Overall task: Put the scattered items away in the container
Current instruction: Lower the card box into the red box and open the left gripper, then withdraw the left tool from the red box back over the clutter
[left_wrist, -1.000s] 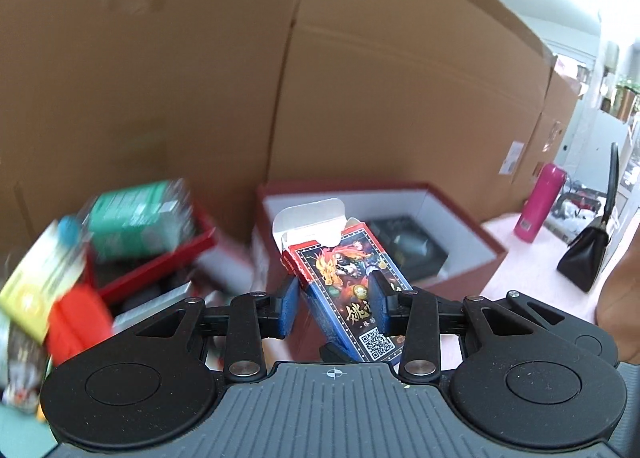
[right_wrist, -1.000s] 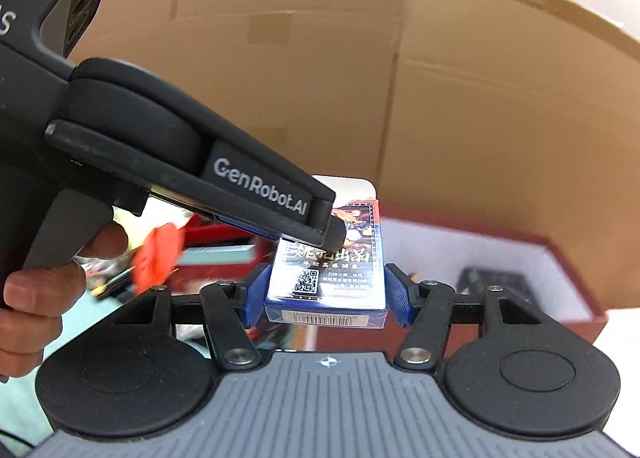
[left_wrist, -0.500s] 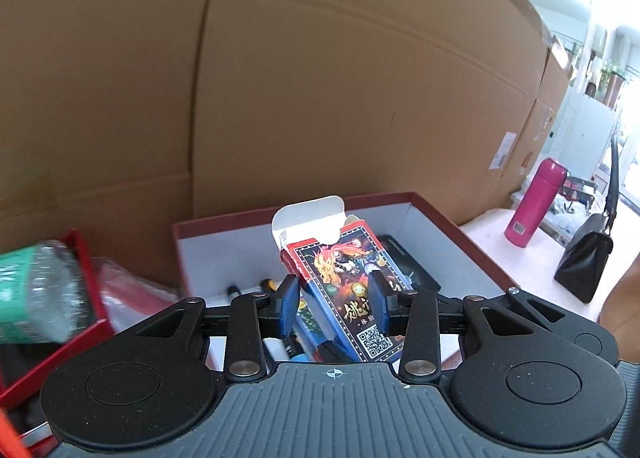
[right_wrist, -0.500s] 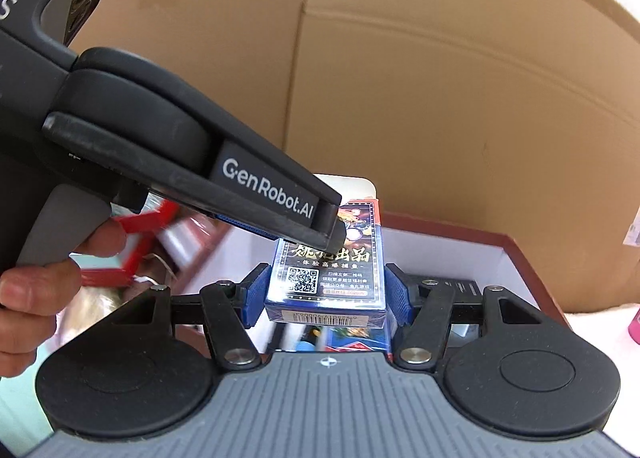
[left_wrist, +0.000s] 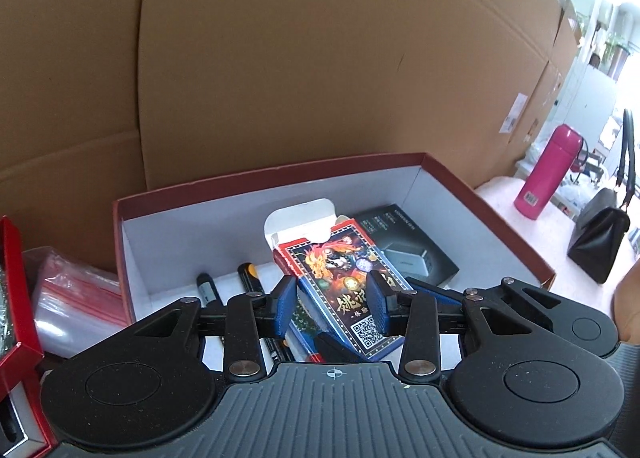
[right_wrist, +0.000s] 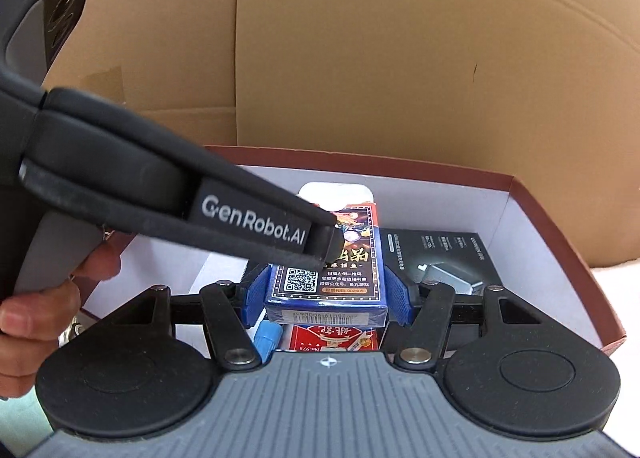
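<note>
1. A wall of large brown cardboard boxes [left_wrist: 320, 78] fills the background, standing just behind a pale pink tabletop [left_wrist: 512, 194].
2. On the table sits an open container [left_wrist: 264, 178], a red-rimmed box with white inner walls.
3. Both grippers hold one card pack [left_wrist: 340, 278] above the container's near half. The pack is blue-edged with a printed picture and a QR code, and its white top flap stands open.
4. The left gripper [left_wrist: 331, 300] has its blue pads closed against the pack's two long sides.
5. The right gripper [right_wrist: 327, 294] pinches the same pack at its lower end, with its pads pressed to both sides.
6. In the right wrist view, the left gripper crosses in from the left, its tip touching the pack's face, and a hand [right_wrist: 44, 298] grips its handle.
7. Inside the container lie a black product box [left_wrist: 408, 246] on the far right, two dark markers [left_wrist: 208, 288] on the left, and a red card pack [right_wrist: 332, 338] near the front.
8. Left of the container lies a clear zip bag [left_wrist: 76, 294] with red trim.
9. Far right on the table stand a pink flask [left_wrist: 548, 172] and a black handbag [left_wrist: 600, 230].
</note>
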A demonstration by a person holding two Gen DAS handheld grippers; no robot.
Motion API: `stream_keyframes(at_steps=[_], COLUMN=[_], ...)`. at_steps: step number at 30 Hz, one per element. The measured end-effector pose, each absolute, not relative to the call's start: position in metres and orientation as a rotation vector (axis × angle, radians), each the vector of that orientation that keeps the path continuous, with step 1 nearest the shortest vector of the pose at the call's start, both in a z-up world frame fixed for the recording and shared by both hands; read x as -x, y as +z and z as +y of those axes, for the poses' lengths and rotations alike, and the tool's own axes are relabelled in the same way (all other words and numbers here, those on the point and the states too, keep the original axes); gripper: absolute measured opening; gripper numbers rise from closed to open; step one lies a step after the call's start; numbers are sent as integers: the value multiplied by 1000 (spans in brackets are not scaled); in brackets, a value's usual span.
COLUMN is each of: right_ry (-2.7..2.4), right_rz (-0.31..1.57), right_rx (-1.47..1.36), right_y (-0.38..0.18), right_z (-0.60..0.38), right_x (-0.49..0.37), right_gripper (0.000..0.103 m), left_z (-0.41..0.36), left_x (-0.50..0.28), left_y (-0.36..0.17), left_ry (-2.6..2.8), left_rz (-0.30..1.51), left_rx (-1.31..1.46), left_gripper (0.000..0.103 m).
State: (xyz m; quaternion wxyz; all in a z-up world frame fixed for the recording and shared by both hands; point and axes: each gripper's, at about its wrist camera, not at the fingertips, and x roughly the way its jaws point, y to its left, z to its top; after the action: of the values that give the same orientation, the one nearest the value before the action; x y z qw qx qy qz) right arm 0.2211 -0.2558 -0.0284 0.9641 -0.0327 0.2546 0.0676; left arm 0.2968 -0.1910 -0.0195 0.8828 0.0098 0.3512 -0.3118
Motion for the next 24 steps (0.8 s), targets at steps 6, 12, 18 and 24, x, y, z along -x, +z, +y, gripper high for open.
stream_keyframes(at_steps=[6,12,18,24], right_ry=[119,95,96,111], right_rz=[495,470,451,434], right_rx=[93,101,129,142], right_y=[-28,-25,-21,-14], right_z=[-256,-257,-250,-246], right_x=[-217,-203,-190,-170], right_gripper=[78,95,102,102], left_z=[-182,-177,-172,-163], left_x=[-296,-269,-247,-225], left_y=[-22,-10,-2,9], left_ry=[-664,-623,-617,-605], left_rz=[740,650,626,605], left_rx=[21,-30,-38,-41], left_gripper=[84,98,98,98])
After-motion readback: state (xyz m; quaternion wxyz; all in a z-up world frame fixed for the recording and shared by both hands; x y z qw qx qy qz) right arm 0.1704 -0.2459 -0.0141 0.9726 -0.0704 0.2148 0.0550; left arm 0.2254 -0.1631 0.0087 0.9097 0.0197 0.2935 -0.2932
